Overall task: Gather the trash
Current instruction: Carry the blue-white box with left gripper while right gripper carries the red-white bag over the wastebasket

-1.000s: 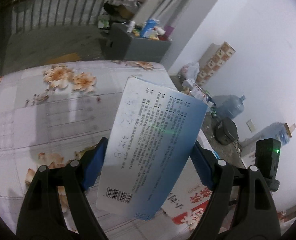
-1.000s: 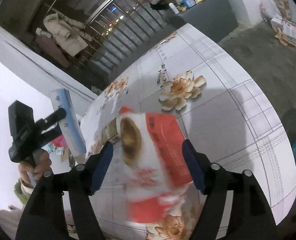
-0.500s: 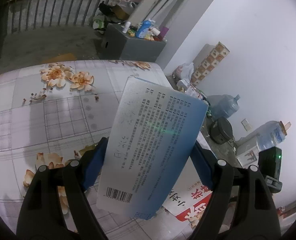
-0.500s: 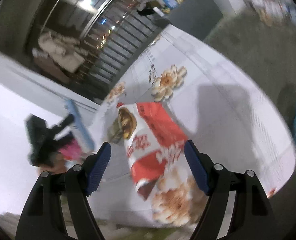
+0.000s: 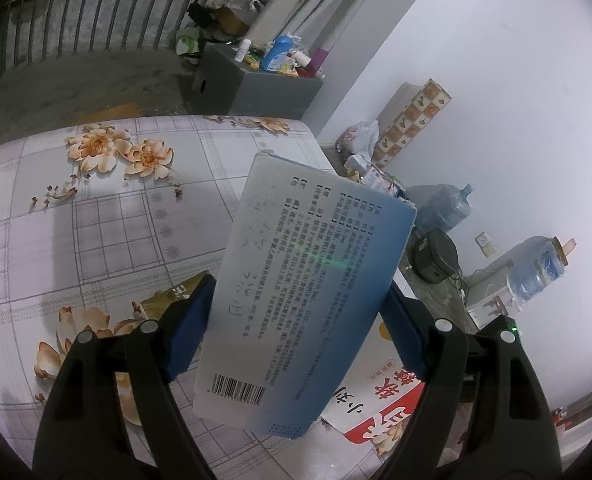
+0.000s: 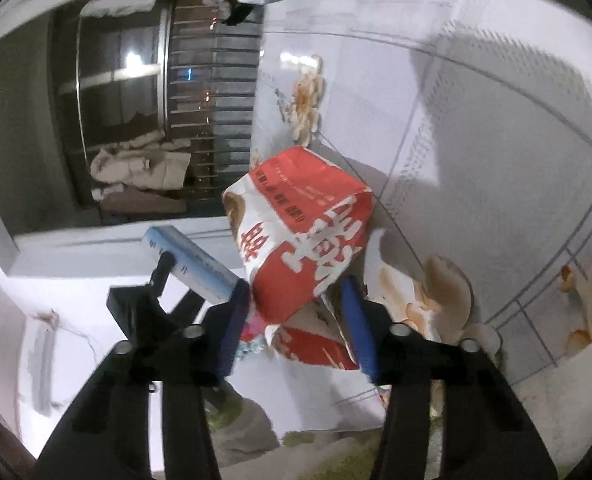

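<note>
1. Two grippers are at work over a table [image 5: 108, 216] covered in a checked cloth printed with orange flowers.
2. Left gripper [image 5: 300, 320] clamps a flat blue-and-white box [image 5: 308, 276] between its blue pads, one pad pressed on each long edge. The box stands tilted above the tabletop, its printed back and barcode facing the left wrist camera.
3. Right gripper [image 6: 300, 312] has just been closing its jaws, with a red-and-white packet [image 6: 308, 232] between them. The packet is crumpled and bulges up between the fingers; the left pad presses on its lower corner, and the right pad sits at its other side, though motion blur hides whether that pad fully touches.
4. Seen from the right wrist view, the packet's lower part rests on the cloth near the table's front edge, beside a printed flower.
5. From the left wrist view, that same red-and-white packet lies on the table below and to the right of the held box.
6. Also in the left view, a brown-gold wrapper [image 5: 176, 292] lies flat on the cloth, partly hidden behind the left finger.
7. Beyond the table stand a grey cabinet [image 5: 264, 88] loaded with bottles, and large water jugs [image 5: 440, 208] on the floor by the white wall.
8. In the right view the left gripper with its blue box shows just left of the packet.
</note>
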`<state>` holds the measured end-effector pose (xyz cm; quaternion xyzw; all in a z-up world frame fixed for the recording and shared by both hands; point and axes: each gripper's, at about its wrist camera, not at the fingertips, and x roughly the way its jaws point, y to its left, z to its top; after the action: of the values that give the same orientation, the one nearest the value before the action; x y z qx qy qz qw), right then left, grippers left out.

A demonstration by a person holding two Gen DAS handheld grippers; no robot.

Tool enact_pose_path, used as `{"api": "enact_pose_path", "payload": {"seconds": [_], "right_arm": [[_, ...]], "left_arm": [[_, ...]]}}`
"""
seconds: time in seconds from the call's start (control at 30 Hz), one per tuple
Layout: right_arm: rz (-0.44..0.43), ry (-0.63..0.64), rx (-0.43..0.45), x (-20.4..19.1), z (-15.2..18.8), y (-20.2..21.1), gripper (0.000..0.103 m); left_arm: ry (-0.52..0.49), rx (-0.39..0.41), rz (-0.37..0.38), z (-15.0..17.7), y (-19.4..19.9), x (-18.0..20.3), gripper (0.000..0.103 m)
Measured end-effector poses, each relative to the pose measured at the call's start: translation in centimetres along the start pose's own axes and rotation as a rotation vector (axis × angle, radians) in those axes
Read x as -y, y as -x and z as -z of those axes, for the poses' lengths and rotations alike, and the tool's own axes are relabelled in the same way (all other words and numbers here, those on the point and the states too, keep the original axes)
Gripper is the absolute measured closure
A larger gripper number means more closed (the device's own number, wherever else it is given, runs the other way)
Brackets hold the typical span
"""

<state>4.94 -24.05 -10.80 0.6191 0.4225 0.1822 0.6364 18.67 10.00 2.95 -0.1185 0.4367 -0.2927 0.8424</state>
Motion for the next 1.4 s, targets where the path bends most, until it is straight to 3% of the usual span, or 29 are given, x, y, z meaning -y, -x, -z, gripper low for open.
{"api": "enact_pose_path", "payload": {"seconds": [0.1, 0.23, 0.47, 0.7, 0.87, 1.03, 1.23, 1.4], "right_arm": [[-0.069, -0.016, -0.005, -0.1, 0.1, -0.2, 0.084], [-0.144, 0.008, -0.006, -1.6, -0.2, -0.4, 0.097], [-0.320, 0.085, -0.030, -5.8, -1.2, -0.8, 0.099], [-0.473, 0.133, 0.023, -8.2, -2.2, 2.7, 0.099], [-0.518, 0.150, 0.144, -7.8, -2.7, 7.7, 0.099], [-0.496, 0.163, 0.384, -5.4, -2.8, 16.6, 0.099], [-0.331, 0.114, 0.667, -0.1, -1.8, 25.8, 0.099], [-0.249, 0.002, 0.785, 5.6, -2.5, 29.9, 0.099]], "left_arm": [[-0.001, -0.002, 0.000, 0.0, 0.0, 0.0, 0.027], [-0.003, 0.002, -0.003, 0.0, 0.1, 0.0, 0.027], [-0.010, 0.034, -0.015, -0.3, 1.0, 0.1, 0.027], [-0.041, 0.068, -0.009, -1.1, 2.4, 1.9, 0.027], [-0.080, 0.054, 0.027, -1.6, 1.5, 4.5, 0.027], [-0.163, 0.005, 0.113, -2.3, -2.0, 10.0, 0.027], [-0.274, -0.119, 0.224, -1.7, -9.4, 18.9, 0.027], [-0.326, -0.254, 0.292, -0.2, -17.6, 26.7, 0.027]]}}
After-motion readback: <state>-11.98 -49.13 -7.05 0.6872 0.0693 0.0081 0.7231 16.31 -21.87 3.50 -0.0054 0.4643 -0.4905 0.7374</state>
